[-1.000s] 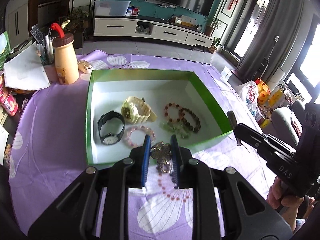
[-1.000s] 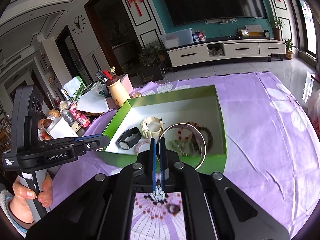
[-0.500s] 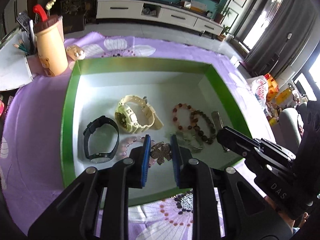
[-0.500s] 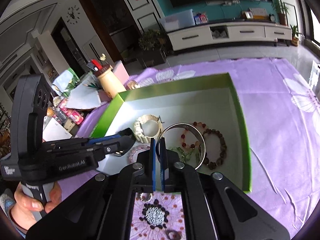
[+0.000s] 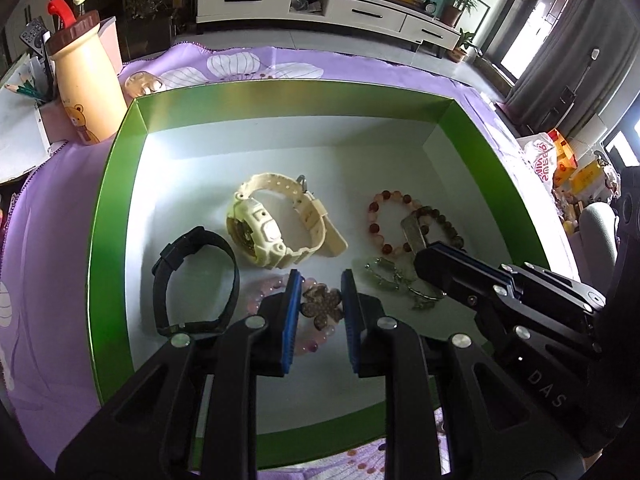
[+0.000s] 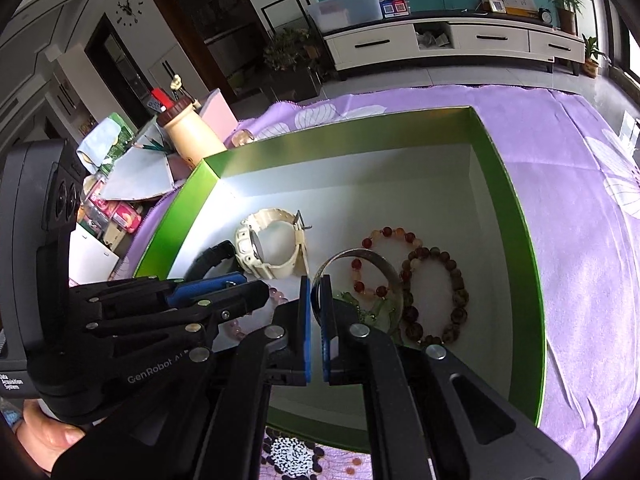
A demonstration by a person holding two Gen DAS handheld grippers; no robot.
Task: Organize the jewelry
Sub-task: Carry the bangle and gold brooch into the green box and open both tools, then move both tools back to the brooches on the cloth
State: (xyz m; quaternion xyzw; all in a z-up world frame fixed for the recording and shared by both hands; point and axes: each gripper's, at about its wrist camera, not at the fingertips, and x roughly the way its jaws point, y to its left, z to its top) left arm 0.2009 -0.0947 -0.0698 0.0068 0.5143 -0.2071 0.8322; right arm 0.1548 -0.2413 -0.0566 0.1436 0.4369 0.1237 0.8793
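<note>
Over the green box's [image 5: 112, 208] near edge, the left hand-held gripper [image 5: 319, 300] clamps a flower brooch [image 5: 322, 305] and the right hand-held gripper [image 6: 316, 294] pinches a silver bangle [image 6: 362, 256], apparently for placing inside.

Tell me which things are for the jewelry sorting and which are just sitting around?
For the job:
- green box
- cream watch
- black watch
- bead bracelets
- flower brooch in the left tool
- silver bangle in the right tool

Just lying about:
- bear bottle
- pencils
- purple cloth
</note>
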